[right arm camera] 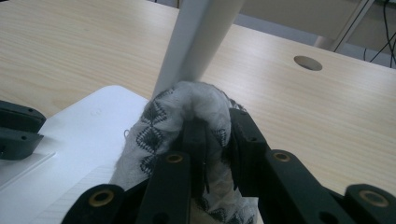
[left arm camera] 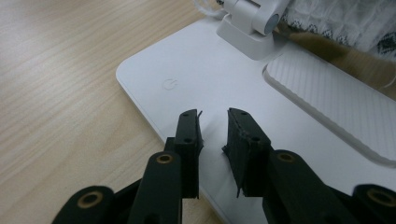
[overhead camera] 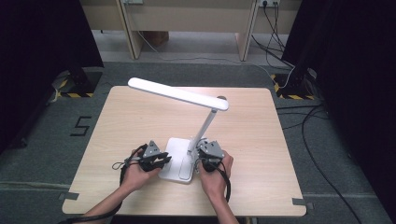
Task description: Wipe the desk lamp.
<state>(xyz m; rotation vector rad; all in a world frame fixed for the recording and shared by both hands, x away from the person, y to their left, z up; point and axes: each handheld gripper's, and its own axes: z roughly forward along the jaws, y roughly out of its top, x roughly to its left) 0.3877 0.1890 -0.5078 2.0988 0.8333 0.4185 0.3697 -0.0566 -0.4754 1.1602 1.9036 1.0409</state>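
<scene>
A light wooden table [overhead camera: 116, 140] carries a white desk lamp [overhead camera: 180, 94], its flat square base [overhead camera: 176, 154] sitting near the six o'clock edge in the high view. From the base's right rear corner the lamp stem [overhead camera: 205, 126] leans up toward one o'clock, and the long lamp head [overhead camera: 177, 93] stretches from there toward ten o'clock above the tabletop.

The left gripper [overhead camera: 156, 161] lies at nine o'clock of the base, its tips reaching over the base's left edge. In the left gripper view its jaws stand narrowly apart with nothing between them, poised over the white plate at about five o'clock of the faint power symbol [left arm camera: 169, 84]; whether they touch the surface cannot be told.

The right gripper [overhead camera: 208, 156] sits at three o'clock of the base, just beside the foot of the stem. Its jaws are clamped on a bunched white cloth [right arm camera: 182, 123] with a dark zigzag pattern. In the right gripper view the cloth bulges up from between the jaws and presses against the stem's lower end, which rises at twelve o'clock of it.
</scene>
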